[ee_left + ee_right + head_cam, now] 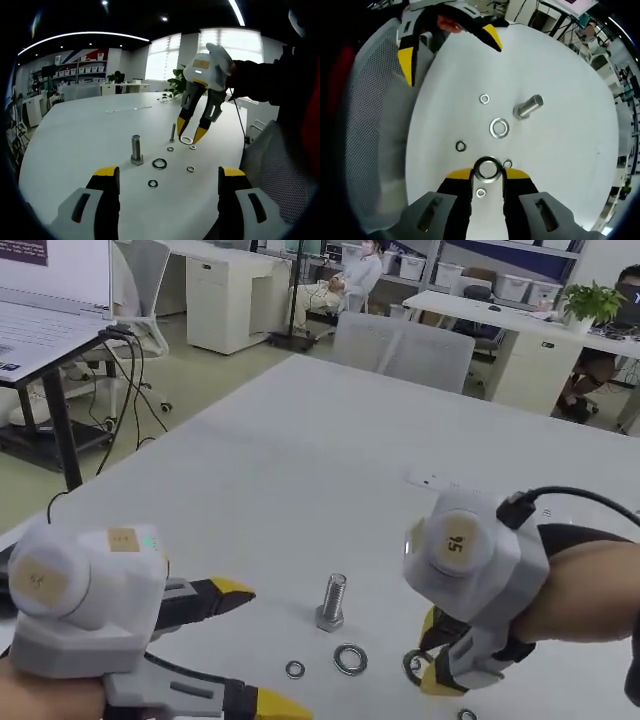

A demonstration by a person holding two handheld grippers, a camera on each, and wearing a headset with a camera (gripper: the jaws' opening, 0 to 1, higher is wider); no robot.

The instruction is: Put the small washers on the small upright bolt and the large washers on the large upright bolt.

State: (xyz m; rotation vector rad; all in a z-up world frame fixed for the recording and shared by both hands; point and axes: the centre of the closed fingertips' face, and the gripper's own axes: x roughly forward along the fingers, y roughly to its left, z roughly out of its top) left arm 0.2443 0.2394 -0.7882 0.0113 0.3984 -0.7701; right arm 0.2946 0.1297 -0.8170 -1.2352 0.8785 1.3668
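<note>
The large upright bolt [332, 602] stands near the front of the white table [300, 460], with a large washer [350, 658] and a small washer [295, 669] lying in front of it. My right gripper [437, 672] is shut on another large washer [487, 169], low over the table to the bolt's right. In the left gripper view the small upright bolt [172, 132] stands just left of that held washer [186, 140]. Several small washers [190, 169] lie scattered nearby. My left gripper [255, 648] is open, holds nothing, and sits left of the large bolt [136, 150].
A grey chair back [400, 345] stands at the table's far edge. A laptop on a black stand [40, 320] is off to the left. A mesh chair [270, 165] sits close to the near edge. People sit at desks far behind.
</note>
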